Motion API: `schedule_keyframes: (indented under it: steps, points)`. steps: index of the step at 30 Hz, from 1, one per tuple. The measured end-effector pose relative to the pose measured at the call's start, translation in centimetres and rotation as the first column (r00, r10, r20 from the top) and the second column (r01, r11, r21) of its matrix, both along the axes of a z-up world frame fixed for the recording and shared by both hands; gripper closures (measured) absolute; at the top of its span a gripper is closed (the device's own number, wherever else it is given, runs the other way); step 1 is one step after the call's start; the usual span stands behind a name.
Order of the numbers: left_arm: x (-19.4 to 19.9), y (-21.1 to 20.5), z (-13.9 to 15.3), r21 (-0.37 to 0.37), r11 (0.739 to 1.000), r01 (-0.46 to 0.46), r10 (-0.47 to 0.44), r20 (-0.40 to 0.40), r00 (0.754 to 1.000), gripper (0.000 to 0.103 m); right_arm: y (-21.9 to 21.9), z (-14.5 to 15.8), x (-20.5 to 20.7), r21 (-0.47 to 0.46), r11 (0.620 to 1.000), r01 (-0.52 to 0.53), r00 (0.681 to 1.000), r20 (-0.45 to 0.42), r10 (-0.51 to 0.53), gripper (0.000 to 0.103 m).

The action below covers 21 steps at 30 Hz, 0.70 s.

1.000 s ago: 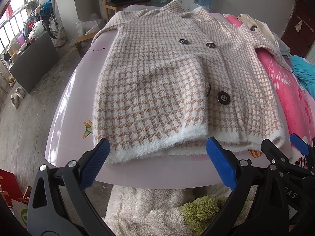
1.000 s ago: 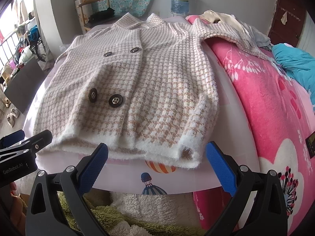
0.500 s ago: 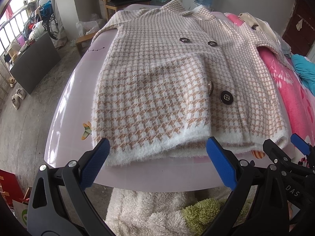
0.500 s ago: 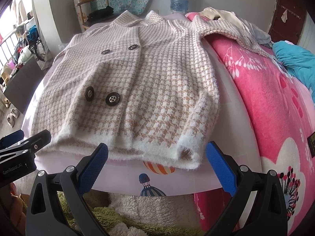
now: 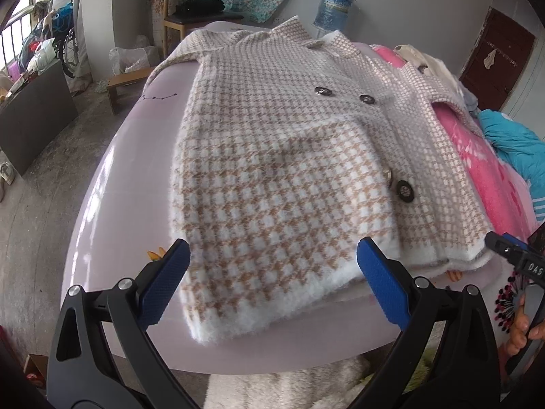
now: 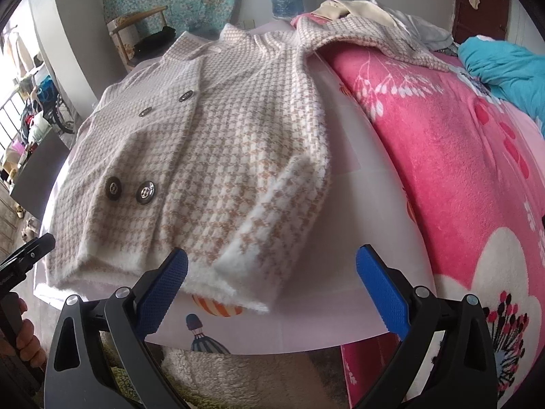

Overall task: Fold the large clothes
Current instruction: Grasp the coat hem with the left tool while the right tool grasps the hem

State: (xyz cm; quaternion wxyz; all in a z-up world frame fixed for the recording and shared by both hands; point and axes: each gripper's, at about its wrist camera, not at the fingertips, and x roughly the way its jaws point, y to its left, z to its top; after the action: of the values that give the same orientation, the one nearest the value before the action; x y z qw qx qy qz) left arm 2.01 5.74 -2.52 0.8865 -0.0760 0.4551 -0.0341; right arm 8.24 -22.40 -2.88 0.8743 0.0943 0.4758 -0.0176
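Note:
A tan-and-white houndstooth coat [image 5: 282, 170] with dark buttons lies flat, front up, on a pale lilac table [image 5: 129, 184], its fluffy white hem toward me. My left gripper [image 5: 272, 283] is open, its blue pads either side of the hem's left corner, just above the cloth. My right gripper [image 6: 272, 286] is open over the hem's right corner of the coat [image 6: 218, 156]. One sleeve [image 6: 374, 37] trails onto the pink blanket. Nothing is held.
A pink flowered blanket [image 6: 442, 156] covers the bed to the right, with a teal cloth [image 6: 504, 64] and pale clothes behind. A wooden chair [image 5: 194, 17] and a water jug [image 5: 332, 8] stand at the back. Fluffy white and green fabric [image 6: 218, 375] lies below the table's front edge.
Both grippers have moved forward and down toward the coat's hem, the left toward its left corner and the right toward its right corner. Both stay open.

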Motion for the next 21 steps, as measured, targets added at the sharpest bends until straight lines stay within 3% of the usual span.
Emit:
schedule_keyframes:
  steps: [2, 4, 7, 15, 17, 19, 21]
  points:
    - [0.3, 1.2, -0.6, -0.014, 1.000, -0.012, 0.012, -0.023, 1.000, 0.008, -1.1, -0.6, 0.4, 0.060, 0.998, 0.012, 1.000, -0.018, -0.011, 0.007]
    - [0.5, 2.2, -1.1, -0.046, 0.999, -0.023, 0.022, -0.023, 0.999, 0.008, -1.9, -1.3, 0.9, 0.114, 0.993, 0.025, 0.999, -0.040, -0.021, 0.014]
    - [1.3, 2.9, -1.9, -0.020, 0.999, -0.046, 0.045, -0.055, 0.997, 0.008, -2.5, -2.1, 1.7, 0.195, 0.980, 0.038, 0.998, -0.063, -0.026, 0.022]
    - [3.0, 3.7, -2.9, -0.013, 0.997, -0.078, 0.077, -0.069, 0.995, 0.009, -2.6, -3.1, 5.1, 0.223, 0.974, 0.041, 0.997, -0.076, -0.024, 0.042]
    - [3.3, 3.9, -2.8, -0.014, 0.996, -0.090, 0.089, -0.068, 0.994, 0.021, -2.9, -3.1, 5.8, 0.214, 0.976, 0.047, 0.996, -0.081, -0.030, 0.051]
    - [3.5, 4.3, -2.6, -0.018, 0.995, -0.101, 0.100, -0.072, 0.992, 0.030, -3.7, -3.1, 5.9, 0.214, 0.975, 0.061, 0.994, -0.100, -0.040, 0.070]
    - [3.5, 4.8, -2.5, -0.034, 0.992, -0.118, 0.116, -0.076, 0.990, 0.038, -4.4, -3.3, 5.6, 0.249, 0.966, 0.065, 0.992, -0.117, -0.036, 0.078]
